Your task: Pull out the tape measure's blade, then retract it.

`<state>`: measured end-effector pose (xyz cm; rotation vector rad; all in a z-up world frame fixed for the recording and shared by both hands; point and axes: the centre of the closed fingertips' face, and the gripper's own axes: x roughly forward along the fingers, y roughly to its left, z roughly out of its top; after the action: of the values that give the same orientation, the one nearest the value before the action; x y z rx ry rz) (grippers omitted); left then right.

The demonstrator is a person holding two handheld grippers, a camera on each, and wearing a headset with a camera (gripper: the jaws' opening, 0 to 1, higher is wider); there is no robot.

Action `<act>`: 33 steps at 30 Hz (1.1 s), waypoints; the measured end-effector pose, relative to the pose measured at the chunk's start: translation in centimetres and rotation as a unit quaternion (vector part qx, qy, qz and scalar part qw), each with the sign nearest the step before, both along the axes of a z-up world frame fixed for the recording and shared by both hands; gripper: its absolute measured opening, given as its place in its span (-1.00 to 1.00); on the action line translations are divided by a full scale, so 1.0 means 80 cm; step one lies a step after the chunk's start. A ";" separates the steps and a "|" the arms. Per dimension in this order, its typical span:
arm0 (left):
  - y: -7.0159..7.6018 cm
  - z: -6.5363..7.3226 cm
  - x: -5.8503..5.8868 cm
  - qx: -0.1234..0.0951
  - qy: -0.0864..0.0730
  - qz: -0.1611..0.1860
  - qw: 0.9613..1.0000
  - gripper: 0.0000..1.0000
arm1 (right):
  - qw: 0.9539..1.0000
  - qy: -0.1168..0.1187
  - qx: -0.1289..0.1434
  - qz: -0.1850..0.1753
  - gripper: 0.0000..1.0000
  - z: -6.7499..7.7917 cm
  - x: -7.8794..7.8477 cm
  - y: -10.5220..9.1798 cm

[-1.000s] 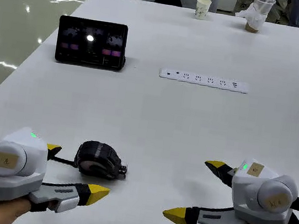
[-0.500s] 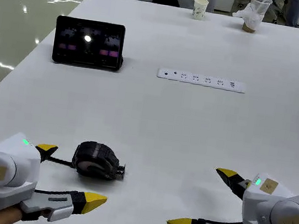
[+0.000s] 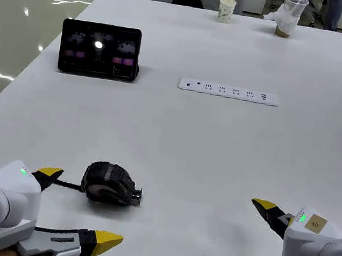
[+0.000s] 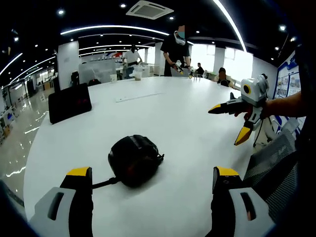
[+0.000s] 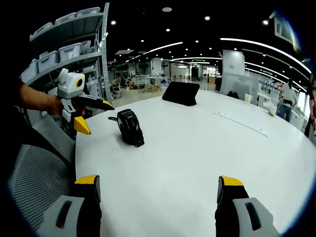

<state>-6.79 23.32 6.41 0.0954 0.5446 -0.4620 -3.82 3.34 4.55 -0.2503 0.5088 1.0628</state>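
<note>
Tape measure [image 3: 109, 183] just ahead of spread left tongs [image 3: 77, 207].

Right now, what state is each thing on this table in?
Black round tape measure: blade in, lying untouched.
Left gripper: open, empty.
Right gripper: open, empty.
Black tablet: screen lit, propped up.
White power strip: nothing plugged in.
White paper cup: upright.

Cut edges, unreadable details

In the head view the bottom edge cuts off the bodies of the left tongs [image 3: 81, 206] and right tongs [image 3: 231, 233], and their labels are too small to read. The screen of the tablet [image 3: 99, 50] is blurred. The top edge clips the plastic cup [image 3: 287, 18]. The blade tip of the tape measure [image 3: 109, 183] is too small to make out.
</note>
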 end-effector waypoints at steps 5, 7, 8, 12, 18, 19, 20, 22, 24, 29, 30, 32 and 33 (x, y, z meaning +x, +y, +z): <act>0.000 0.001 -0.002 -0.002 -0.001 0.003 1.000 0.97 | 1.000 0.000 -0.002 0.000 0.98 0.002 -0.007 0.000; 0.000 0.002 -0.004 -0.002 -0.002 0.005 1.000 0.97 | 1.000 -0.001 -0.001 -0.002 0.98 0.003 -0.009 0.000; 0.000 0.002 -0.006 -0.001 -0.003 0.004 1.000 0.97 | 1.000 0.000 0.001 -0.003 0.98 0.004 -0.010 -0.001; -0.003 0.002 -0.009 0.002 -0.005 -0.004 1.000 0.97 | 1.000 0.000 0.001 -0.005 0.98 0.004 -0.013 -0.003; -0.008 0.005 -0.012 -0.002 -0.007 -0.012 1.000 0.97 | 1.000 0.000 -0.001 -0.007 0.98 0.004 -0.016 -0.007; -0.009 0.005 -0.012 -0.003 -0.007 -0.013 1.000 0.97 | 1.000 0.001 -0.002 -0.007 0.98 0.004 -0.017 -0.007; -0.009 0.005 -0.012 -0.002 -0.009 -0.012 1.000 0.97 | 1.000 0.001 -0.003 -0.007 0.98 0.003 -0.018 -0.008; -0.009 0.006 -0.012 -0.002 -0.009 -0.013 1.000 0.95 | 1.000 0.001 -0.005 -0.006 0.98 0.003 -0.018 -0.008; -0.007 0.009 -0.009 0.003 -0.017 -0.008 1.000 0.94 | 1.000 0.000 -0.004 -0.007 0.98 0.003 -0.018 -0.009; -0.007 0.014 -0.008 -0.013 -0.015 -0.005 1.000 0.97 | 1.000 -0.001 -0.003 -0.010 0.98 0.005 -0.016 -0.010; -0.007 0.013 -0.008 -0.013 -0.014 -0.006 1.000 0.97 | 1.000 -0.001 -0.004 -0.009 0.98 0.005 -0.016 -0.011; -0.005 0.014 -0.008 -0.010 -0.015 -0.005 1.000 0.97 | 1.000 -0.002 -0.003 -0.010 0.98 0.005 -0.016 -0.011; -0.005 0.014 -0.008 -0.010 -0.015 -0.006 1.000 0.98 | 1.000 -0.002 -0.003 -0.010 0.98 0.005 -0.016 -0.011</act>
<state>-7.42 22.93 7.51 0.0853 0.5107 -0.4777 -5.08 2.48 4.96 -0.2525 0.5107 1.0413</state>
